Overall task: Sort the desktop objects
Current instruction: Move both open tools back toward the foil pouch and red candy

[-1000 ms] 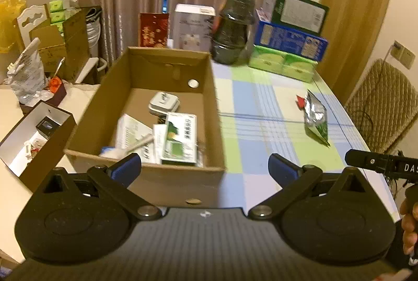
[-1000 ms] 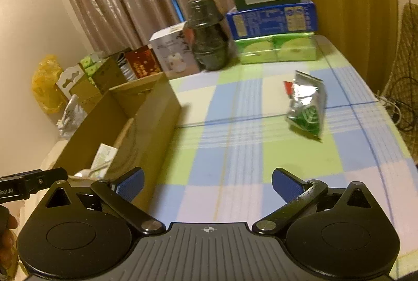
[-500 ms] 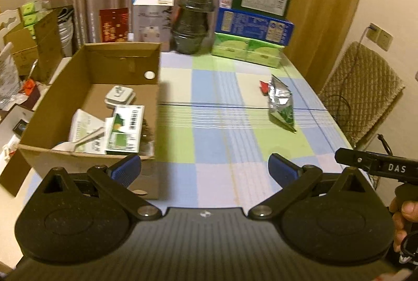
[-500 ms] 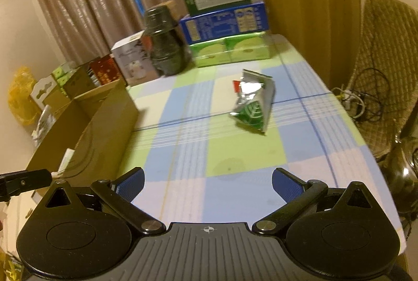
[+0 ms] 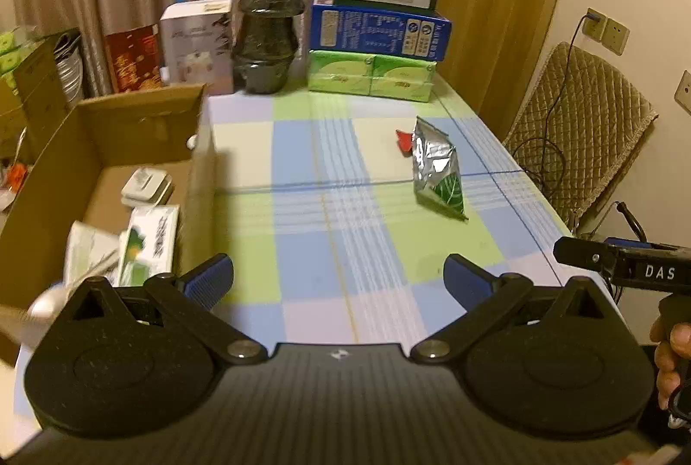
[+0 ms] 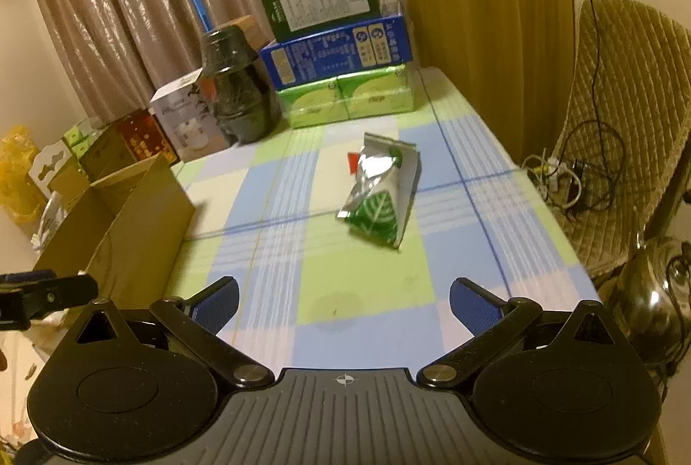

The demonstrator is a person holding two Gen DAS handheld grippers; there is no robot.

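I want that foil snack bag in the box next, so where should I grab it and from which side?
Judging by how the foil bag lies flat on the tablecloth, take it with the open right hand-held gripper from above, across the crumpled silver top end, where the foil stands up off the cloth and offers more to pinch.

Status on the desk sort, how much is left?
Done: several small packets lie in the brown cardboard box. In hand: nothing; left tool and right tool both open, empty. Left: the silver-and-green foil pouch on the checked tablecloth.
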